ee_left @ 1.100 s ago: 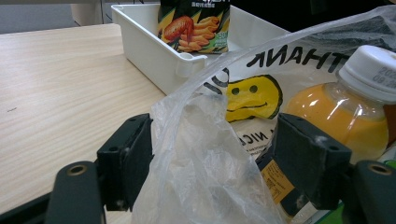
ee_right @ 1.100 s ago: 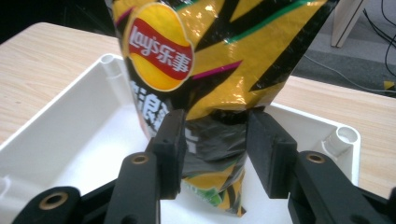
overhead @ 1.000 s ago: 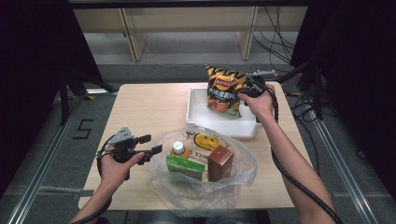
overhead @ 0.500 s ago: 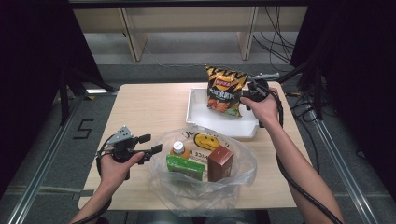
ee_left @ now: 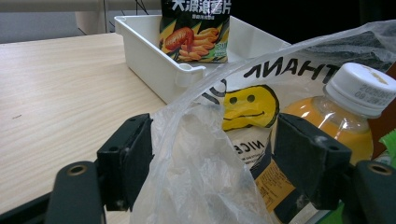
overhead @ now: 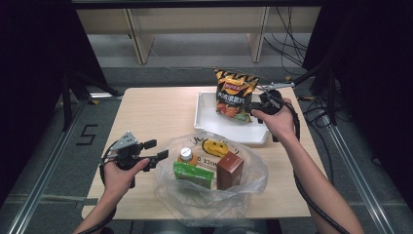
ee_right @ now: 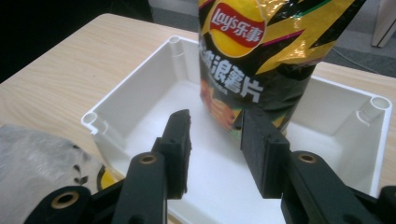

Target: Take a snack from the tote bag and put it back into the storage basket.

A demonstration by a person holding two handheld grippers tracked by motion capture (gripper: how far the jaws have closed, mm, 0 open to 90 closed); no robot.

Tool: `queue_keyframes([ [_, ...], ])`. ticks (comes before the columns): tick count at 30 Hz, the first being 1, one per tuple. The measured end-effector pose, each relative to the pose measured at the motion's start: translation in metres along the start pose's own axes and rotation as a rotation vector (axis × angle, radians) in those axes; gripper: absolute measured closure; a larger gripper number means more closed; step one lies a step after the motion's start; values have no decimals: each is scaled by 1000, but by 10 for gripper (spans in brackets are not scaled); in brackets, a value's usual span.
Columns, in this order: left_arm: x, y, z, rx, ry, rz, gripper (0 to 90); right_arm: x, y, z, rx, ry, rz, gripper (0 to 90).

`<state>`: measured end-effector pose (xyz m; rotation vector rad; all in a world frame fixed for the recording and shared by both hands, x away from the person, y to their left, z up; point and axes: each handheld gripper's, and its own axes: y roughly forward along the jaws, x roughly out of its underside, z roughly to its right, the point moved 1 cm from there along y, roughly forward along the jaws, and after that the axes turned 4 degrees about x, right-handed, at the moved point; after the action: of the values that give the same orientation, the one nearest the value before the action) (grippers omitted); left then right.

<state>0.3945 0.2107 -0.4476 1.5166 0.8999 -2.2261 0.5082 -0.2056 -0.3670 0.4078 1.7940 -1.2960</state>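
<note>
In the far tray point(overhead: 214, 117): chip bag point(overhead: 234, 92), upright.
Right hand-held gripper point(ee_right: 215, 140) just closing, empty, near the bag; left hand-held gripper point(ee_left: 210, 154) spread around plastic bag point(ee_left: 196, 172) rim (unpinched).

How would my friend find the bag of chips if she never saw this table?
Look at the far right part of the light wooden table, where a shallow white plastic tray sits. Standing upright in it is the black, yellow and orange crinkly chip bag with a red logo. It is the tray's one item; the bottle and cartons sit in the clear plastic bag nearer the person.
</note>
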Motion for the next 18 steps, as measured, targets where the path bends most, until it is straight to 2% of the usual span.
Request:
queue_keyframes([
  [2, 0, 0, 0, -1, 0, -2, 278, 2, -4, -2, -7, -7, 10, 620],
  [4, 0, 0, 0, -3, -3, -1, 278, 5, -7, -5, -16, 13, 14, 615],
  [5, 1, 0, 0, -4, -3, 0, 278, 6, -10, -5, -16, 2, 2, 613],
  [6, 1, 0, 0, 1, -4, 2, 278, 6, -11, -5, -18, -9, 9, 612],
  [7, 1, 0, 0, -1, -2, 0, 278, 7, -12, -7, -26, 1, 13, 611],
  [8, 1, 0, 0, -4, -2, -2, 278, 8, -13, -6, -27, -17, 14, 611],
  [9, 1, 0, 0, -2, -2, -2, 278, 8, -16, -9, -24, 6, 2, 610],
  [11, 1, 0, 1, -2, -2, -2, 278, 9, -19, -8, -23, -28, 15, 607],
  [12, 1, 0, 1, -1, -2, -2, 278, 10, -22, -10, -28, -14, 7, 607],
  [18, 2, 1, 0, 2, -3, -4, 278, 14, -32, -16, -47, -32, 16, 603],
])
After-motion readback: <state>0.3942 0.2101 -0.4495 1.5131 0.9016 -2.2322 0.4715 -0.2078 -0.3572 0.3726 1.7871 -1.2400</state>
